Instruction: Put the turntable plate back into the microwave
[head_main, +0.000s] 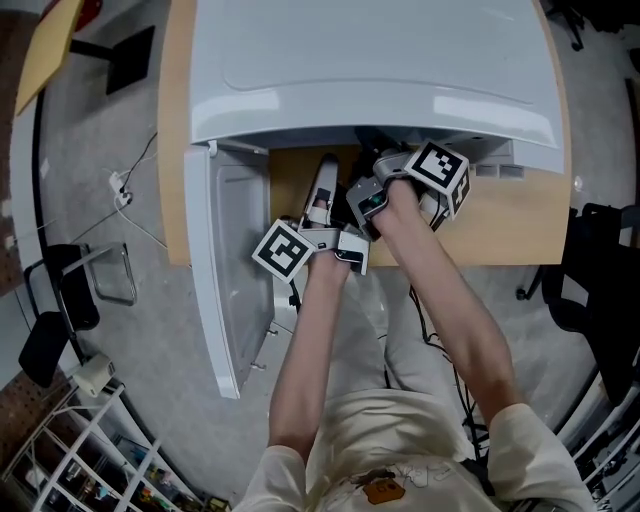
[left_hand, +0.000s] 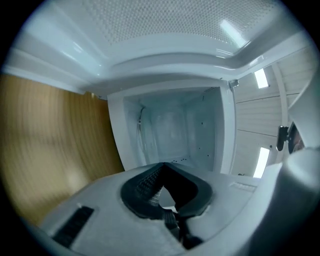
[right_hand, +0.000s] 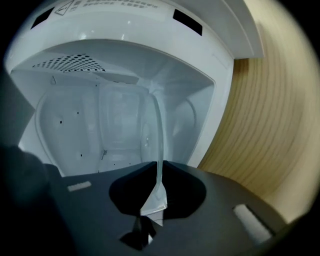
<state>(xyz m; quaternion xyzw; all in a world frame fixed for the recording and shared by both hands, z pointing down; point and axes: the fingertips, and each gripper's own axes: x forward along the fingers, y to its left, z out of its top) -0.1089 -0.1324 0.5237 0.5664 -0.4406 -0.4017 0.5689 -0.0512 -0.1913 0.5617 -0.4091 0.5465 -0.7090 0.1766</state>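
Your right tool (right_hand: 150, 212) is clamping the rim of the turntable plate (right_hand: 158, 145). Its dark jaws are pinching the clear glass right at the edge. The plate is running edge-on away from the jaws as a thin pale line, and its round face is showing faintly to the left of that line. The far part of the plate is reaching into the microwave cavity (right_hand: 85, 130).

Your left tool (left_hand: 171, 217) is sitting with its jaws drawn together, and nothing is showing plainly between them. It is pointing into the same cavity, and its view is not picking out the glass at all.

Only the right tool's view is showing you the plate. The head view is hiding it under the microwave (head_main: 370, 60), whose smooth white top is overhanging both tools. That view is giving you the white door (head_main: 235, 270) swinging open on your left and the light wood-grain tabletop (head_main: 500, 225) beneath.

Deeper in, the cavity walls are looking glossy white with small dark holes, and a perforated patch (right_hand: 70, 62) is dotting the ceiling.
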